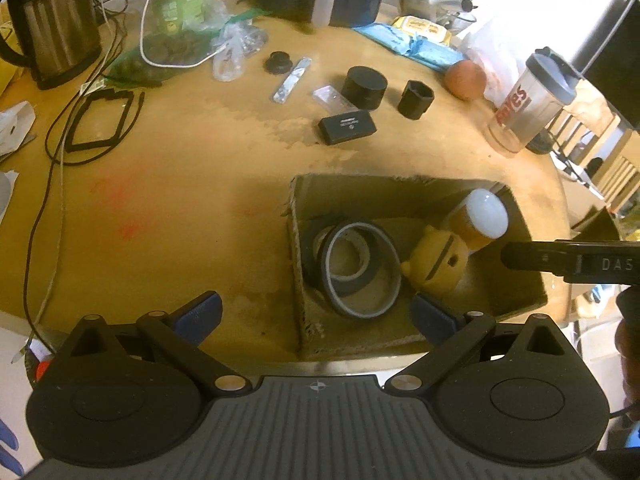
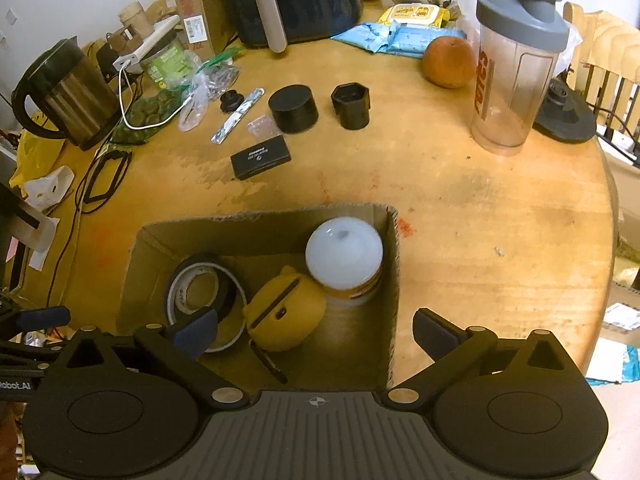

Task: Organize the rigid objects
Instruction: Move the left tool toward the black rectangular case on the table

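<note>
Cardboard box [image 2: 394, 280] near wall cut off, yellow toy [image 2: 284, 312] partly behind tape rolls [image 2: 200, 292]

In the right wrist view, bare wood of the round tan wooden table [image 2: 480, 216] fills the right half of the frame, open between the brown open-topped cardboard box [image 2: 394, 280] at lower centre and the clear shaker bottle with grey lid [image 2: 516, 72] at upper right. A bare strip runs across mid-frame between the box's far wall and the flat black rectangular case [image 2: 261, 157]. Inside the box, the stacked rolls of dark tape [image 2: 200, 280], yellow rounded toy [image 2: 284, 312] and white-capped yellow jar [image 2: 344, 256] crowd the floor; only its lower right corner stays free. Upper left is blocked by the steel electric kettle [image 2: 68, 96] and black cables [image 2: 106, 176].
</note>
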`<state>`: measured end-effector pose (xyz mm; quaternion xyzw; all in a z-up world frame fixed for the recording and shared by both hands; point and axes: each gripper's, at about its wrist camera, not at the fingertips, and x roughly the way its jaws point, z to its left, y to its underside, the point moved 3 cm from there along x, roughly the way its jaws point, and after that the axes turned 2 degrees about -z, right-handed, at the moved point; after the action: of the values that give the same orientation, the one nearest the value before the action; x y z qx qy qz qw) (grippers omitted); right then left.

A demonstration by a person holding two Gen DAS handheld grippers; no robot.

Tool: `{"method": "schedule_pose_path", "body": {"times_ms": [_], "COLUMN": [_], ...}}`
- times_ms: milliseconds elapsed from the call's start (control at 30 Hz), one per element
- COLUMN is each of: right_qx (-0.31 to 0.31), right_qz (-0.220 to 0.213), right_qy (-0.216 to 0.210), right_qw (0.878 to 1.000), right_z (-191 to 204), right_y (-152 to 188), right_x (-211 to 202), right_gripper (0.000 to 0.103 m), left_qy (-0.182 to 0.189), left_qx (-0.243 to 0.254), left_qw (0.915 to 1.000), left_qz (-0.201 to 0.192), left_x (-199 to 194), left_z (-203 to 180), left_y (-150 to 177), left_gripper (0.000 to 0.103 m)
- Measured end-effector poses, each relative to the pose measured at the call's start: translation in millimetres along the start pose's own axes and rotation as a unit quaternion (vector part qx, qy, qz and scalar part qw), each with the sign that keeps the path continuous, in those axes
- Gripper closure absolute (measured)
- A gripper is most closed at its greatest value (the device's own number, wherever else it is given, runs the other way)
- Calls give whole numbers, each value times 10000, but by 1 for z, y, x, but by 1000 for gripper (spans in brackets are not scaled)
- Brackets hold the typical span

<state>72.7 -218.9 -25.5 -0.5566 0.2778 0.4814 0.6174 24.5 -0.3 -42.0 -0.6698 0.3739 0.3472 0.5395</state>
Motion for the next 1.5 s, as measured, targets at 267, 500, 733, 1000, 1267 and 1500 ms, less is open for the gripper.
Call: {"method": "schedule_pose_path", "body": {"times_ms": [267, 500, 733, 1000, 1267, 1500], "right_qx": [30, 79, -21, 20, -7, -67], "right_qz": [-192, -419, -450, -436, -347, -250], "right_qy": [87, 183, 252, 242, 177, 159], "right_qw": [9998, 9989, 9987, 9988, 9992, 9995], "right_z": [-13, -27, -33, -46, -46, -48], "right_y": [-29, -59, -75, -85, -90, -97], "right_x": [-3, -7, 2, 13, 29, 38], "right_gripper": [0, 0, 0, 0, 0, 0], "left_qy": [23, 28, 65, -15, -161, -284], "left_qx": [136, 287, 431, 857, 1449, 1969], "left_qw": [9997, 9985, 9976, 9910, 9832, 9739], "left_qz": [-204, -457, -536, -1024, -1102, -1095], "left_x": [3, 4, 8, 19, 38, 59], "left_z": [-9, -16, -20, -24, -33, -44], "left_y": [-26, -52, -67, -82, -99, -113], "left_gripper": [0, 0, 0, 0, 0, 9]}}
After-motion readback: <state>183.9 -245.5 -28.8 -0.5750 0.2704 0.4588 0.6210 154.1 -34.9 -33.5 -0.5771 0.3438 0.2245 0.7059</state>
